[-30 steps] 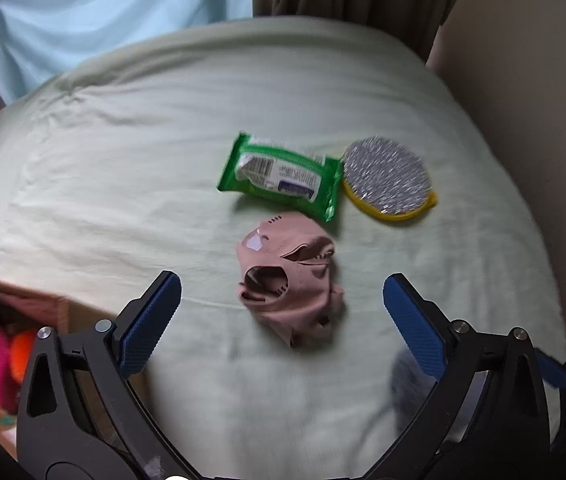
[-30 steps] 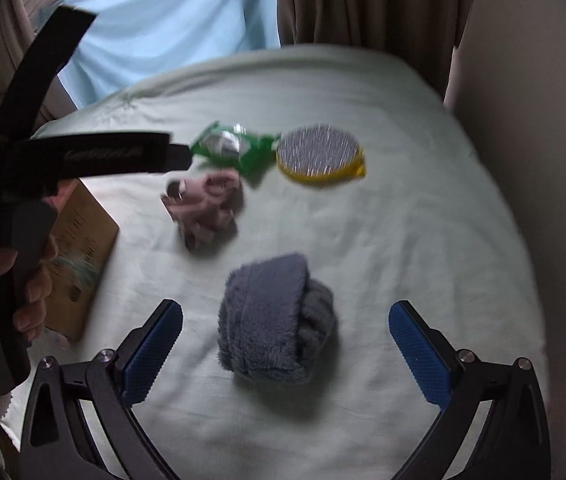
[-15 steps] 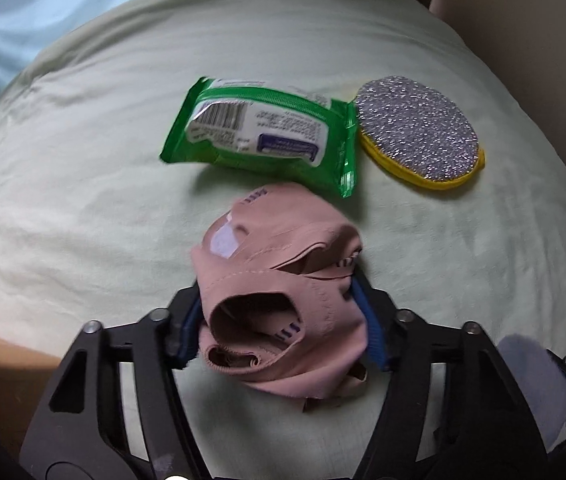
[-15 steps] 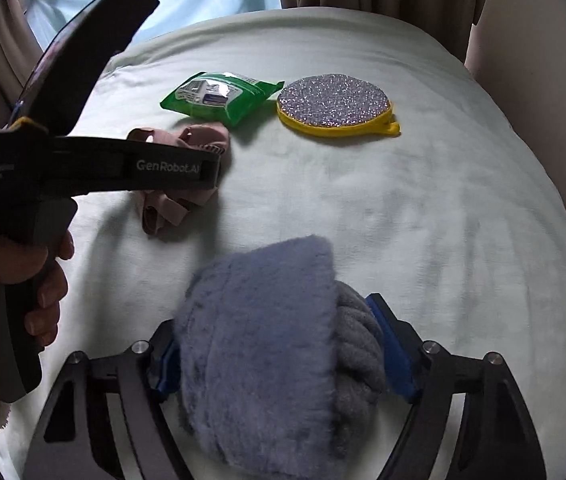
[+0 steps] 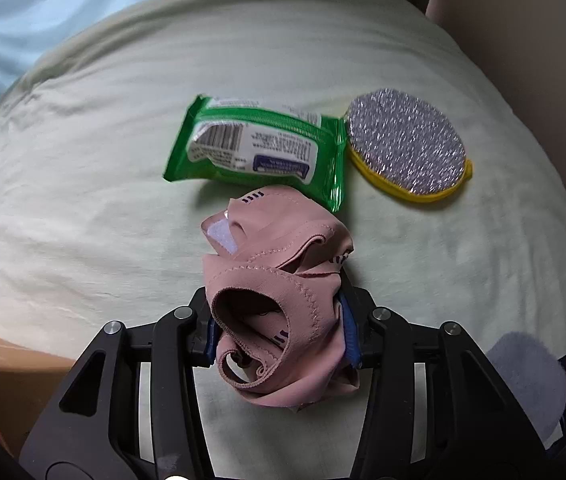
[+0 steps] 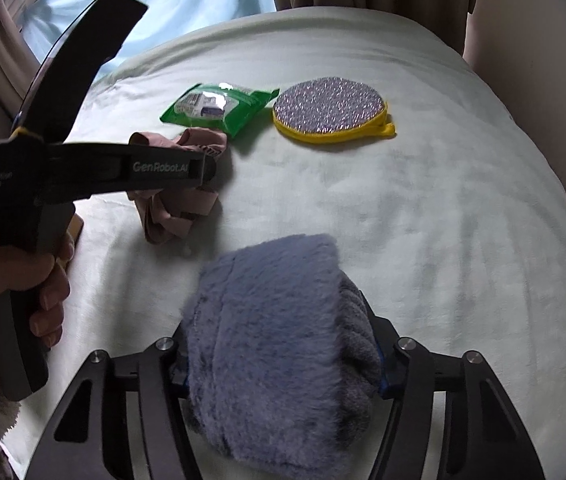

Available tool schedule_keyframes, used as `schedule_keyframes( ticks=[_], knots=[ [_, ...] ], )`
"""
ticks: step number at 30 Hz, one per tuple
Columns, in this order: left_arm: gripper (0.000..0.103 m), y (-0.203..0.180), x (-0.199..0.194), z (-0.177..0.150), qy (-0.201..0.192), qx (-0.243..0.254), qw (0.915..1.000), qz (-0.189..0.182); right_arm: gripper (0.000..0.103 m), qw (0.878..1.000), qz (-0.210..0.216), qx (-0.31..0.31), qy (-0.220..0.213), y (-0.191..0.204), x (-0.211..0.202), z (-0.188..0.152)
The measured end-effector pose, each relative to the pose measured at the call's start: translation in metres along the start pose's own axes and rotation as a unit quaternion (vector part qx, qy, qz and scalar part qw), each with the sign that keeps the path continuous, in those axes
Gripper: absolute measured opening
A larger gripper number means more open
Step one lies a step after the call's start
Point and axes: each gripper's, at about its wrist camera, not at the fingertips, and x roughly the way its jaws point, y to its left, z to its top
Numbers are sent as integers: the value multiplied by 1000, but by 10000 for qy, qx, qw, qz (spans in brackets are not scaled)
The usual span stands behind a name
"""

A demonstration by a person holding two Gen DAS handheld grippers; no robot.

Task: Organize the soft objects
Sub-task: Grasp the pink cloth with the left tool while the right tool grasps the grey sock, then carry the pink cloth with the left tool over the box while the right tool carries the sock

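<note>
pink cloth (image 5: 279, 304) clamped in your left jaws | grey towel (image 6: 283, 344) clamped in right | step: both grasped | next: lift, carry to box (image 5: 15, 376)

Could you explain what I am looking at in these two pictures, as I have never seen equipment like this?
There is no robot here. A person holds a handheld two-finger tool in each hand, and a fisheye camera on each one looks forward along its black arms. One picture comes from the left tool, the other from the right tool. In the right view you can also see the person's left hand gripping the other handle.

Everything lies on a pale green bedcover. The left tool is shut on a crumpled pink garment. The right tool is shut on a fluffy blue-grey cloth. Lying loose beyond them are a green wipes packet and a round silver scrubber with a yellow edge.
</note>
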Motion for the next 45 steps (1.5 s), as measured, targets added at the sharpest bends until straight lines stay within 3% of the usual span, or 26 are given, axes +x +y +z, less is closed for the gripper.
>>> schedule_keyframes(
  ticks=[10, 24, 35, 45],
  knots=[
    [42, -3, -71, 10, -348, -56, 9994, 43, 57, 9994, 26, 4, -336, 2, -56, 16],
    [42, 12, -251, 7, -949, -469, 9943, 105, 57, 9956, 92, -204, -911, 29, -200, 52],
    [42, 73, -364, -18, -1347, -864, 9869, 210, 57, 9893, 287, -326, -1393, 88, -291, 77],
    [42, 165, -401, -47, -1326, -930, 9867, 154, 57, 9871, 405, -229, -1532, 176, -311, 96]
  ],
)
